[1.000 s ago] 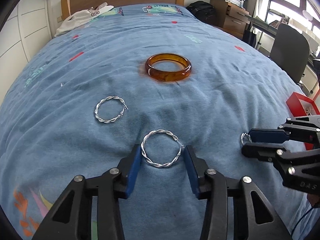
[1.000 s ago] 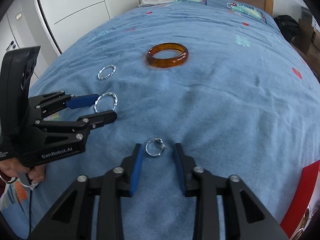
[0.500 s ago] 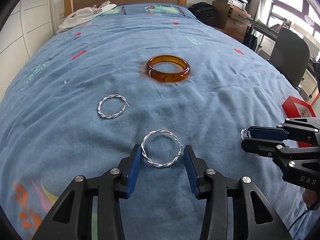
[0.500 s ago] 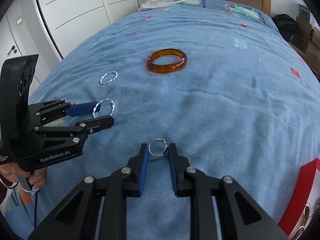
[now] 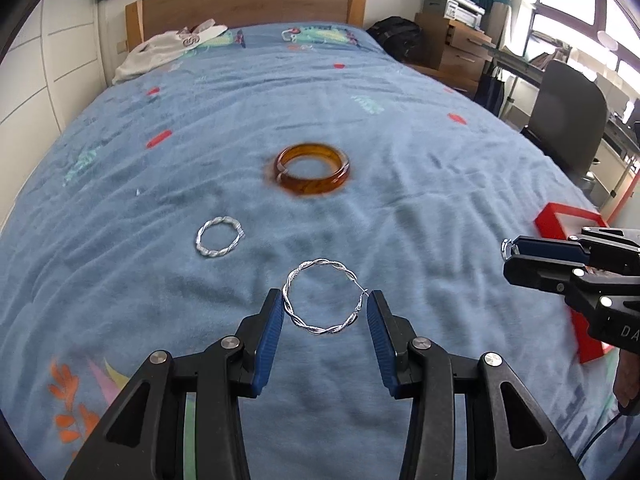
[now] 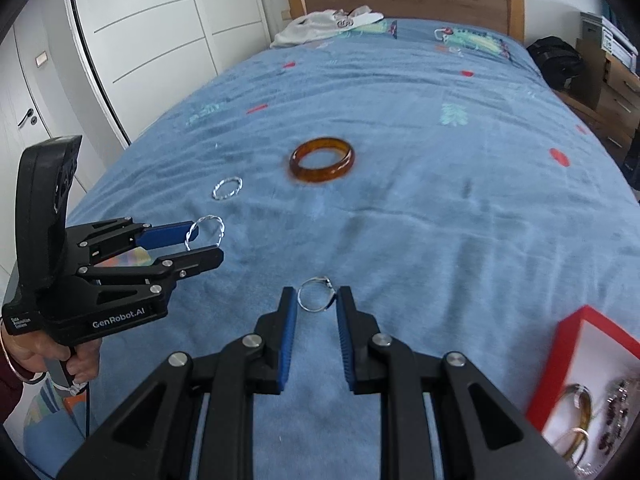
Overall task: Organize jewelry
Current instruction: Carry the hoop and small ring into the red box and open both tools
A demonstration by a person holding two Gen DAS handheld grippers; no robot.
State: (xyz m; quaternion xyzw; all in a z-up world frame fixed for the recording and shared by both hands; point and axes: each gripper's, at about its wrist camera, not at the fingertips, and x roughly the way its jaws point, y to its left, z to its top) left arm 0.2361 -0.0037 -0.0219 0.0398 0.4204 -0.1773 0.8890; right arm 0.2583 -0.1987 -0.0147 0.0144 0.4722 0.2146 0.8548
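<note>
The left tool [image 5: 325, 316] clamps a twisted hoop [image 5: 322, 298]; the right tool [image 6: 317, 302] clamps a ring [image 6: 316, 294]. Another hoop [image 5: 218, 237] and a bangle [image 5: 312, 170] remain on the bed [image 5: 420, 208], outside the red box [image 6: 576, 344].

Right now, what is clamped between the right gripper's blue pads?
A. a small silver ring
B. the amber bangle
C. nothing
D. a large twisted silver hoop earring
A: the right gripper pinches a small silver ring; the large twisted silver hoop earring sits in the left gripper.

Twisted silver hoop [image 5: 323, 298] and small ring [image 6: 315, 295] lifted off bed [image 5: 420, 208]; second hoop [image 5: 219, 237], amber bangle [image 5: 312, 170] flat mid-bed
</note>
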